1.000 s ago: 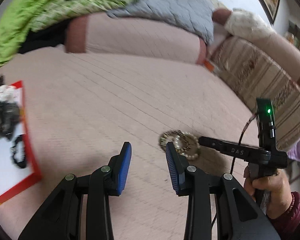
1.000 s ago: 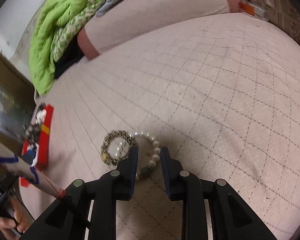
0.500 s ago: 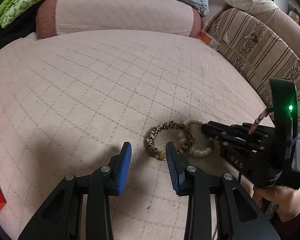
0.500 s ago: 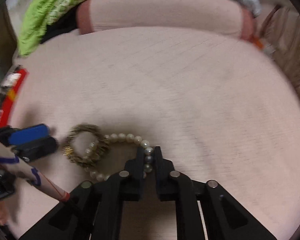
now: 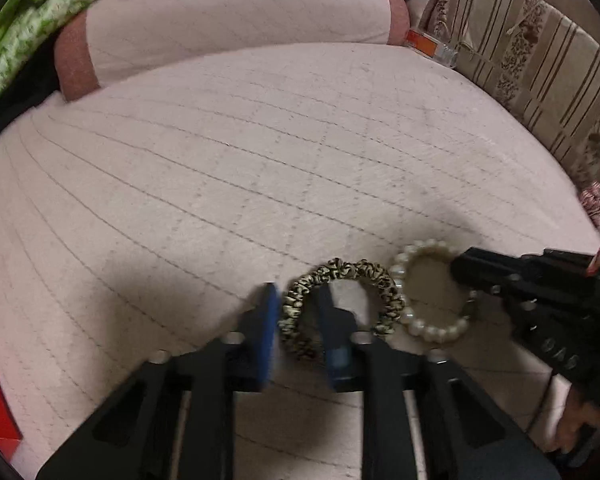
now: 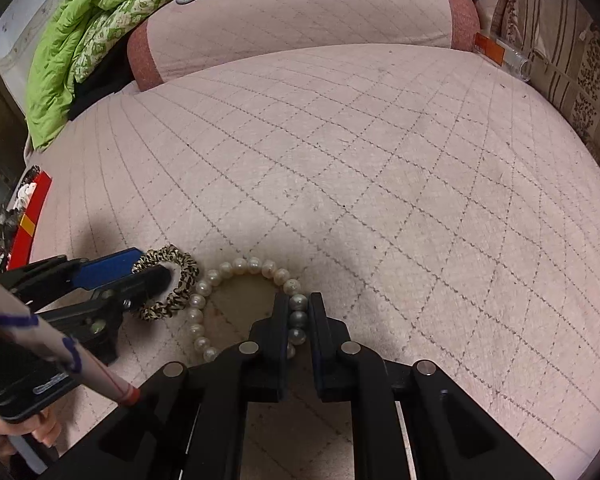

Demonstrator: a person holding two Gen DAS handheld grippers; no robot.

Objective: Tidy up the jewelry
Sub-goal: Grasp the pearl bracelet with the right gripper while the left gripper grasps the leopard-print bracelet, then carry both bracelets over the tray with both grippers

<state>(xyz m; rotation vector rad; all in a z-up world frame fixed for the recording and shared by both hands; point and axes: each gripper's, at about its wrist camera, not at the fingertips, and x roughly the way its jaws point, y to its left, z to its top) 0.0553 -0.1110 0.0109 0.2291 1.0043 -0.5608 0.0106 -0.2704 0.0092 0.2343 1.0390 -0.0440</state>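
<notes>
A leopard-print scrunchie (image 5: 364, 276) and a white pearl bracelet (image 5: 432, 328) lie side by side on the pink quilted bed (image 5: 260, 160). My left gripper (image 5: 298, 304) is open, its blue fingers straddling the scrunchie's left rim. My right gripper (image 6: 298, 306) is shut on the right side of the pearl bracelet (image 6: 236, 266). In the right wrist view the scrunchie (image 6: 180, 272) sits left of the pearls with the left gripper (image 6: 142, 268) over it.
A red-edged jewelry card (image 6: 28, 216) lies at the bed's left edge. A pink bolster (image 6: 300, 16), green blanket (image 6: 84, 32) and striped sofa back (image 5: 540, 72) border the bed. A small orange-labelled bottle (image 6: 500, 54) lies at the far right.
My left gripper moved forward so its fingers now straddle the scrunchie's rim. My right gripper closed on the pearl bracelet and drew it slightly apart from the scrunchie.
</notes>
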